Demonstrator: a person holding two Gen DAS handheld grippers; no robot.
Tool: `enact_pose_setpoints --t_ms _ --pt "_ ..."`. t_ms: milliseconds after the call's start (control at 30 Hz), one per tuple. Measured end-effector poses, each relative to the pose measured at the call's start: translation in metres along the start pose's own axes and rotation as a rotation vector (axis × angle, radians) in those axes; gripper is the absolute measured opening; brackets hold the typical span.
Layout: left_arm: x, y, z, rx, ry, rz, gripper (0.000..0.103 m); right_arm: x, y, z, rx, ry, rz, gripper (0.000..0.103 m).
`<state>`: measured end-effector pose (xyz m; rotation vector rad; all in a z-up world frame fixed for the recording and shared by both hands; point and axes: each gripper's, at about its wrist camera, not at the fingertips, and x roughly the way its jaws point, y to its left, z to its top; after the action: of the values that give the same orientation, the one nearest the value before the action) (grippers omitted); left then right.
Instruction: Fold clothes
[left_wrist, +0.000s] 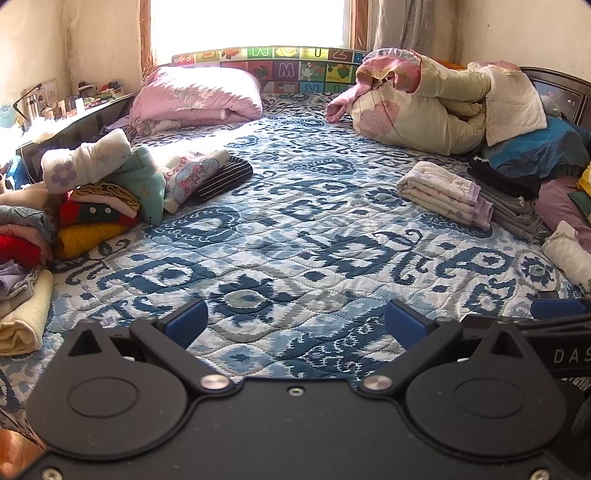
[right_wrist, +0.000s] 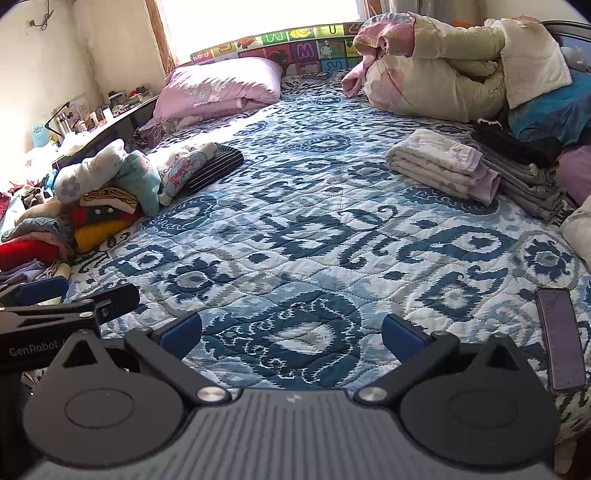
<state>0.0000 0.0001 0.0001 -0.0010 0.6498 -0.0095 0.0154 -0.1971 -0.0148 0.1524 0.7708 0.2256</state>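
My left gripper (left_wrist: 295, 325) is open and empty, low over the blue patterned quilt (left_wrist: 295, 221). My right gripper (right_wrist: 291, 330) is open and empty too, beside it over the same quilt (right_wrist: 295, 221). A loose heap of unfolded clothes (left_wrist: 92, 192) lies at the left; it also shows in the right wrist view (right_wrist: 103, 192). A folded white and lilac garment (left_wrist: 447, 194) lies at the right next to a grey folded stack (left_wrist: 513, 210); both show in the right wrist view (right_wrist: 447, 164), (right_wrist: 532, 181). No garment lies between the fingers.
A pink pillow (left_wrist: 195, 96) and a bundled cream duvet (left_wrist: 436, 99) lie at the head of the bed. A phone (right_wrist: 559, 338) lies on the quilt at the right. A cluttered shelf (left_wrist: 74, 107) runs along the left wall. The right gripper's finger (left_wrist: 557, 308) shows at the right edge.
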Motion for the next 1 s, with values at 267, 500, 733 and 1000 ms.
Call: enact_pose_setpoints --t_ms 267,500,733,1000 --pt "-0.0016 0.002 0.0018 -0.009 0.012 -0.012 0.103 -0.002 -0.0003 -0.0011 -0.002 -0.004 0.002 0.103" --pt "-0.0009 0.0001 0.0006 -0.007 0.009 -0.017 0.103 -0.0036 0.0006 -0.0001 -0.006 -0.004 -0.004 0.103" --pt "-0.0006 -0.0003 0.0005 -0.007 0.009 -0.017 0.103 -0.006 -0.0001 -0.0003 -0.009 -0.008 -0.004 0.103" --pt "-0.0026 -0.0007 0.0009 -0.011 0.01 -0.02 0.103 -0.0083 0.0004 -0.0005 -0.01 -0.011 -0.006 0.103"
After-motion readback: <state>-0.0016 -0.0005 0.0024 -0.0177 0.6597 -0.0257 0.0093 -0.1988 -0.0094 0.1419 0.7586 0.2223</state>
